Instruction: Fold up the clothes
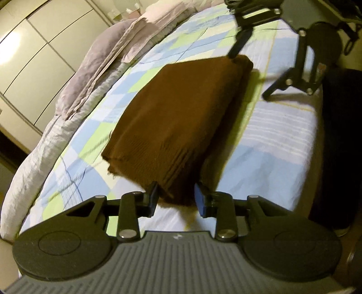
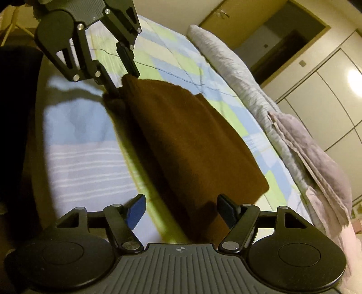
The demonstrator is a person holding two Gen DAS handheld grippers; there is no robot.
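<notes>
We're working over a bed (image 1: pixel 271 144) w/ a checked quilt (image 1: pixel 95 140) in blue, green & white; a plain blue-and-striped panel runs along the near edge. The brown knit garment (image 1: pixel 178 117), folded into a thick rectangle, lies mid-quilt.

Left wrist view, near to far: our left gripper (image 1: pixel 177 201) w/ fingers apart, straddling the near end of the garment; fabric sits between the pads but they don't press it. Past that, the folded top. At the far end our right gripper (image 1: pixel 246 74) also stands spread, one finger tip touching the far corner, the other off to the side above the quilt. Beyond, a rumpled grey-lilac duvet (image 1: pixel 90 67) & folded pinkish linens (image 1: pixel 158 18) along the bed's far side, then pale wardrobe doors (image 1: pixel 34 56) w/ a lamp glare.

Right wrist view, near to far: right gripper (image 2: pixel 181 210) open wide, garment (image 2: pixel 187 140) end between the fingers, nearer the right pad. Far end: left gripper (image 2: pixel 122 81), fingers either side of the corner.

Only this view shows a dark doorway (image 2: pixel 282 45) & a cupboard w/ handles above it. Only the left view shows the stacked layers at the garment's near edge. Dark shape at bed's edge in both views: can't tell what.
</notes>
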